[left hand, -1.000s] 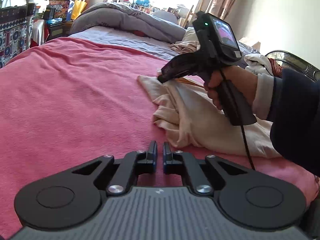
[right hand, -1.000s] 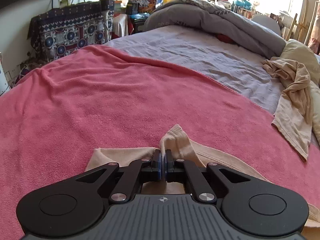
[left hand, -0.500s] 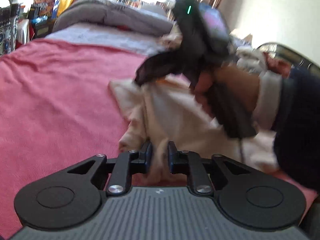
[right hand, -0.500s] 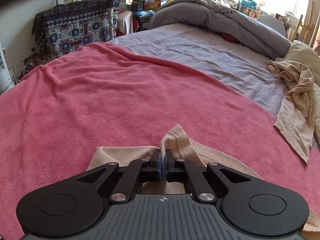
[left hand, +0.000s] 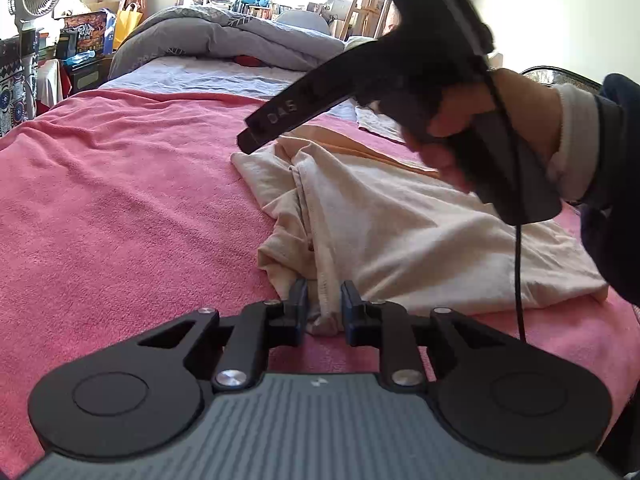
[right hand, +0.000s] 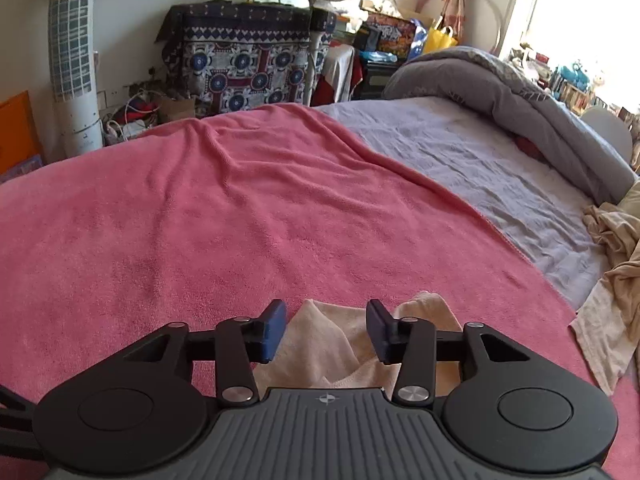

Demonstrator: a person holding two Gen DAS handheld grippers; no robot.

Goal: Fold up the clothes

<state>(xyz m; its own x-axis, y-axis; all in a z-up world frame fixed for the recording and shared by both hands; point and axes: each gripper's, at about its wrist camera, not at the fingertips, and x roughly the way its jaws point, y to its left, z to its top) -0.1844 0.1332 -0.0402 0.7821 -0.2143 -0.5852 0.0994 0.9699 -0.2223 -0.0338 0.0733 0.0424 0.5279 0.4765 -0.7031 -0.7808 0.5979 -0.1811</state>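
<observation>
item: cream garment, lying rumpled on the pink blanket toward its near right edge, one fold made at most by my judgement. change: my right gripper has just spread its fingers and let the cloth go, fabric now loose below them; my left gripper has just been opening, a bunched hem between its fingers, pads apparently not pressing. nearby: tan garment at the blanket's far right edge; grey duvet beyond. obstruction: none on the blanket.

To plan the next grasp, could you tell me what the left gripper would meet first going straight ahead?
Most likely the cream garment: a bunched fold already sits between the open left gripper fingers.
</observation>
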